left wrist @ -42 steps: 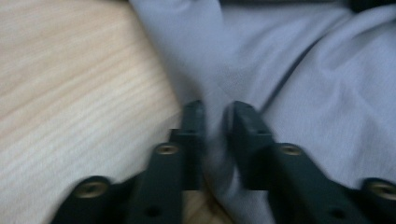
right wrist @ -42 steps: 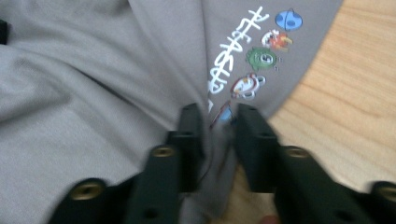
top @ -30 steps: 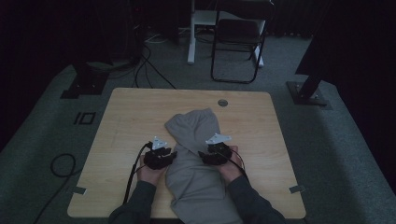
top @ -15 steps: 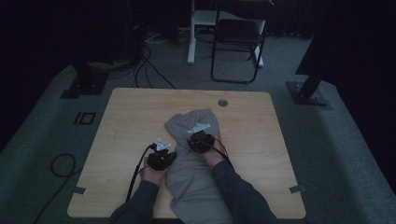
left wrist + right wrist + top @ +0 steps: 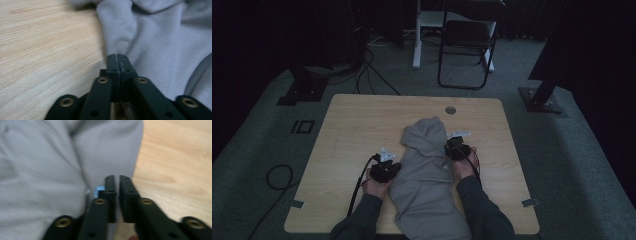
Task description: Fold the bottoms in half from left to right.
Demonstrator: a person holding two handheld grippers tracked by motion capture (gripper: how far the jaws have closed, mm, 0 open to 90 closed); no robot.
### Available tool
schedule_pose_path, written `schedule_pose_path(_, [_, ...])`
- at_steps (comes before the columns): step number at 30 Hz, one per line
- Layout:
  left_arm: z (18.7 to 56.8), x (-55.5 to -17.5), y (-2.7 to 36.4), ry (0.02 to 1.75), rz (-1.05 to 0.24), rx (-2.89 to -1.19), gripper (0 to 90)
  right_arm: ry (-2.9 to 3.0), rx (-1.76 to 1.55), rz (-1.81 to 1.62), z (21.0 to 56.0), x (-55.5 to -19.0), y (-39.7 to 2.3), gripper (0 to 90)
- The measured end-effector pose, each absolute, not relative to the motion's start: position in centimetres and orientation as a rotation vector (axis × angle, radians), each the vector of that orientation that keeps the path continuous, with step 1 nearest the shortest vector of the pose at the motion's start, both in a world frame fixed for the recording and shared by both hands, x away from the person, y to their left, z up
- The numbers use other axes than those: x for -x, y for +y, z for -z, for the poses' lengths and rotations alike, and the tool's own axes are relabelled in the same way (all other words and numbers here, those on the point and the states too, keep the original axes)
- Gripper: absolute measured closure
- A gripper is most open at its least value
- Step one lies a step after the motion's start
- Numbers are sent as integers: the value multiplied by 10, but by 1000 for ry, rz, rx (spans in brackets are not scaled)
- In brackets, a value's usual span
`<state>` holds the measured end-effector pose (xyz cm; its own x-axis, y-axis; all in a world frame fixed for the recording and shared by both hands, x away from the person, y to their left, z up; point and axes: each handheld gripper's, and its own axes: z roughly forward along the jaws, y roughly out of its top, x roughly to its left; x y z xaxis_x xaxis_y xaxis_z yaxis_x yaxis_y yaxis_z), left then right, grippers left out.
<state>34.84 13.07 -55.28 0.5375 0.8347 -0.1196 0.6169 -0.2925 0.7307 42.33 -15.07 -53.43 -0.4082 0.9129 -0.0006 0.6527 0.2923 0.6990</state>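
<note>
Right gripper [image 5: 455,145] back out from hood to right edge of grey hoodie [image 5: 427,175] at table [image 5: 347,130] centre, jaws reopening slightly, nothing pinched; left gripper [image 5: 388,167] clenched, empty, at left edge; soft, light, limp, best pinched along side hems.

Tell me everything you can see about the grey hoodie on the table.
The grey hoodie is soft, plain, matte knit cloth, lying folded into a long narrow bundle on the wooden table. Its hood points away from the person, and its lower end reaches the table's near edge. Folds and creases run along it. The left gripper sits at its left edge with jaws together at the cloth; whether they pinch fabric is unclear. The right gripper is at its right edge, jaws slightly apart.
</note>
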Motion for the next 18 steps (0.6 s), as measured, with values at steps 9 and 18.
schedule_pose_path(9, [554,-349,131,1177,-372,-2013,753,2260,-1124,-1107,509,-419,-112,643])
schedule_pose_path(18, [555,-347,126,1162,-374,-2013,879,2354,-1023,-1018,525,-440,-64,458])
